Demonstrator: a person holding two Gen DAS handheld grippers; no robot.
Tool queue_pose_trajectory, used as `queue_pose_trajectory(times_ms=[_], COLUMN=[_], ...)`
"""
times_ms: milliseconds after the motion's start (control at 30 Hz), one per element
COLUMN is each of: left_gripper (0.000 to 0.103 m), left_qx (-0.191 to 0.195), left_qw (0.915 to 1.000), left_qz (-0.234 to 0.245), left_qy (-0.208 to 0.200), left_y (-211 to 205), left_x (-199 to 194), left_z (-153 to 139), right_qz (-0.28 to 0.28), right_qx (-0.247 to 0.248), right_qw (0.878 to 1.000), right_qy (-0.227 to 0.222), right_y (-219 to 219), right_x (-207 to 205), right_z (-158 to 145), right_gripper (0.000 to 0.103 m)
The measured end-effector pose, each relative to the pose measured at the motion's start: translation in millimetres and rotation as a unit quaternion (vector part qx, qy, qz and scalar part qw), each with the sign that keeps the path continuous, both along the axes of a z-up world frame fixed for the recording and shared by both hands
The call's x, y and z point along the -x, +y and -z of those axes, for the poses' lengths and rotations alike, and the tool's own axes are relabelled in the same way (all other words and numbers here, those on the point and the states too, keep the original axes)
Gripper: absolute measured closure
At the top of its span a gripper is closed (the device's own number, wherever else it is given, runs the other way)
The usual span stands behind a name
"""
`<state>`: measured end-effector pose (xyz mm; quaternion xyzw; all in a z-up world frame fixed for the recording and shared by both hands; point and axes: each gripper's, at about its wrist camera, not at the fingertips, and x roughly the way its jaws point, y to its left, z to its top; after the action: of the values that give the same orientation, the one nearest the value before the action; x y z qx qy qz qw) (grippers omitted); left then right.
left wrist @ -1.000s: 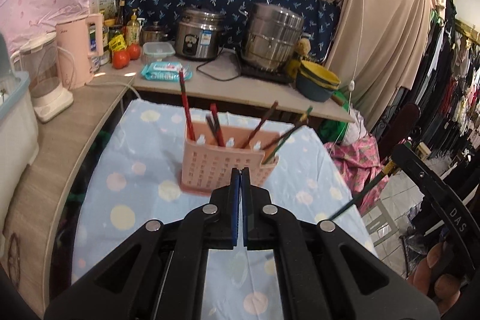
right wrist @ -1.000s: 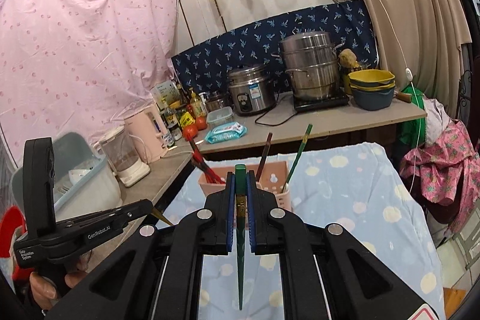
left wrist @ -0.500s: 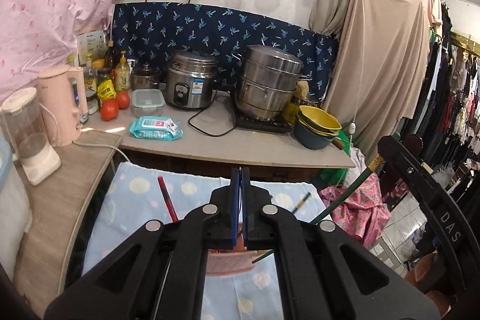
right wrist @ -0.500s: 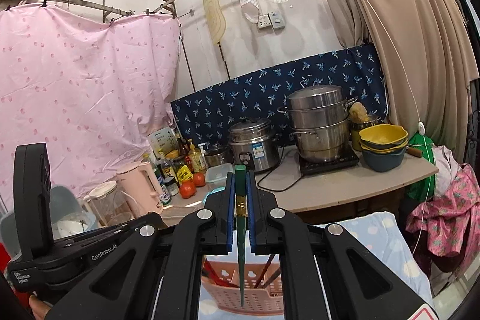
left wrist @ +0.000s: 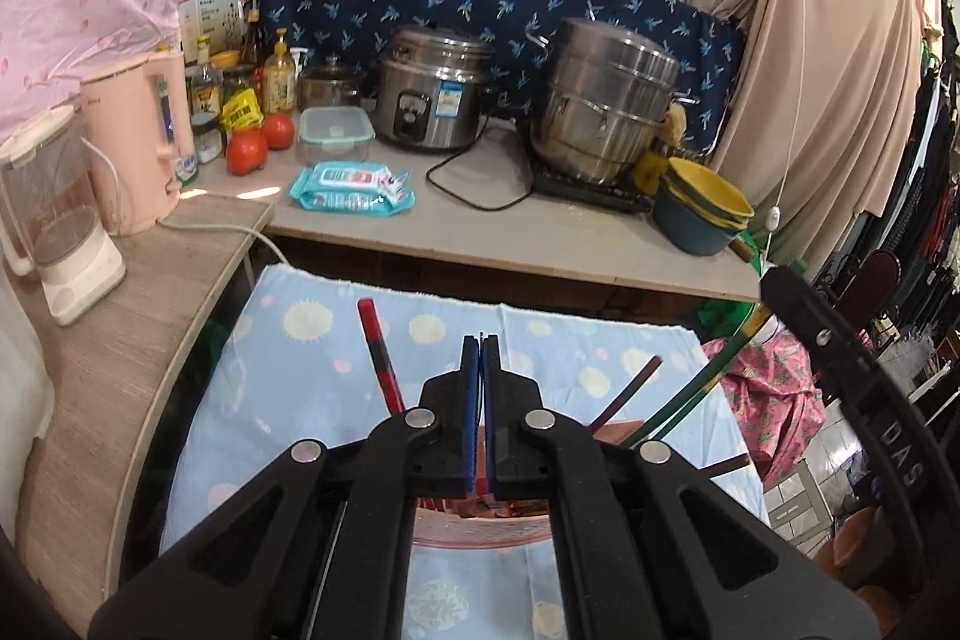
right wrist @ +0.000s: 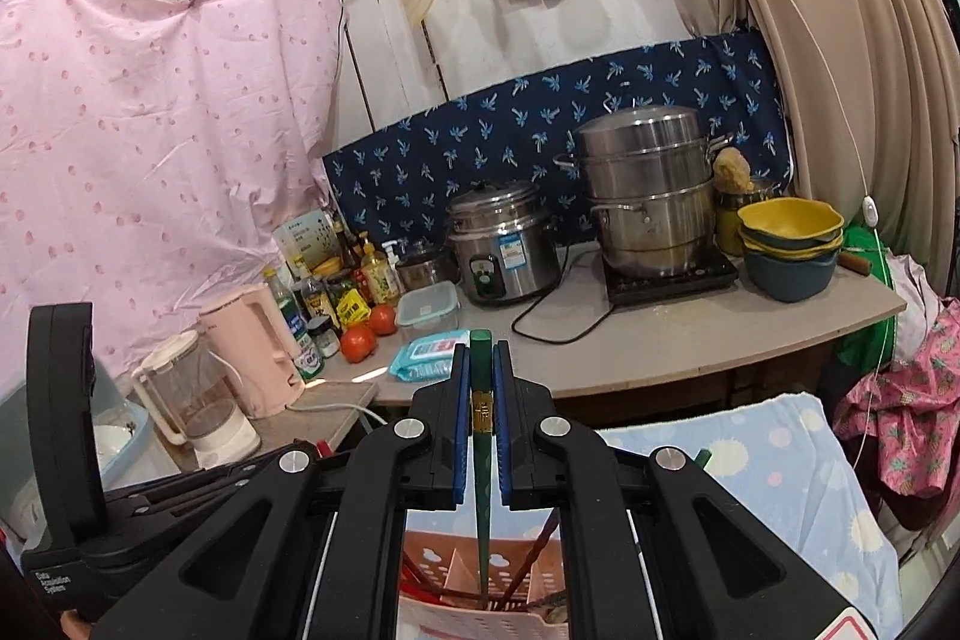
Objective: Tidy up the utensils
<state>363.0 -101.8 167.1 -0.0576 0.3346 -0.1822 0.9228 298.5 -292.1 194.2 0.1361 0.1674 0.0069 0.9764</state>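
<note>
My right gripper [right wrist: 480, 358] is shut on a green chopstick [right wrist: 481, 460] with a gold band, held upright, its tip down inside the pink slotted utensil basket [right wrist: 474, 622]. The basket holds red and brown chopsticks [right wrist: 534, 550]. My left gripper [left wrist: 480, 346] is shut and empty, right over the same basket [left wrist: 480, 532], which it mostly hides. A red chopstick [left wrist: 378, 358], a brown one [left wrist: 624, 388] and the held green one [left wrist: 702, 382] stick up around it.
The basket stands on a blue dotted cloth [left wrist: 300, 400]. Behind is a counter [left wrist: 540, 232] with a rice cooker [left wrist: 432, 88], steamer pot [left wrist: 600, 100], stacked bowls [left wrist: 702, 208], wipes, tomatoes, a kettle [left wrist: 138, 148] and a blender [left wrist: 54, 220]. Clothes hang at right.
Both grippers have come down closer over the basket. The green chopstick's tip has gone lower, into the basket. The left gripper stays shut.
</note>
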Motion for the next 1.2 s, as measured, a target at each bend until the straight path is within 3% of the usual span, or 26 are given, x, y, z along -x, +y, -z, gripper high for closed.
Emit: queue_pose_trajectory(times_ms=[200, 500, 567, 633, 700, 1200], left_gripper=[0.102, 0.101, 0.098, 0.077, 0.068, 0.066], left_qx=[-0.009, -0.018, -0.023, -0.025, -0.025, -0.053], left_qw=[0.9998, 0.9996, 0.9996, 0.9995, 0.9993, 0.9983], left_qz=[-0.001, -0.009, -0.012, -0.019, -0.026, -0.023], left_qy=[0.016, 0.018, 0.014, 0.011, 0.005, -0.009], left_y=[-2.6, -6.8, -7.5, -5.9, -2.7, 3.5], left_x=[-7.6, -10.8, -8.7, -6.4, -2.7, 54.7], left_z=[19.4, 29.7, 28.9, 28.3, 26.6, 23.2], right_qz=[-0.004, -0.011, -0.012, -0.012, -0.011, -0.011], right_qx=[-0.001, 0.006, 0.009, 0.011, 0.01, 0.008], right_qw=[0.999, 0.998, 0.997, 0.998, 0.998, 0.998], right_qy=[0.037, 0.069, 0.069, 0.066, 0.062, 0.069], right_y=[3.2, 7.1, 8.3, 9.0, 9.2, 12.6], right_x=[-12.9, -22.0, -20.1, -16.7, -11.9, 51.4], right_z=[33.2, 54.3, 55.3, 54.4, 52.3, 48.7], right_gripper=[0.096, 0.096, 0.09, 0.081, 0.073, 0.067])
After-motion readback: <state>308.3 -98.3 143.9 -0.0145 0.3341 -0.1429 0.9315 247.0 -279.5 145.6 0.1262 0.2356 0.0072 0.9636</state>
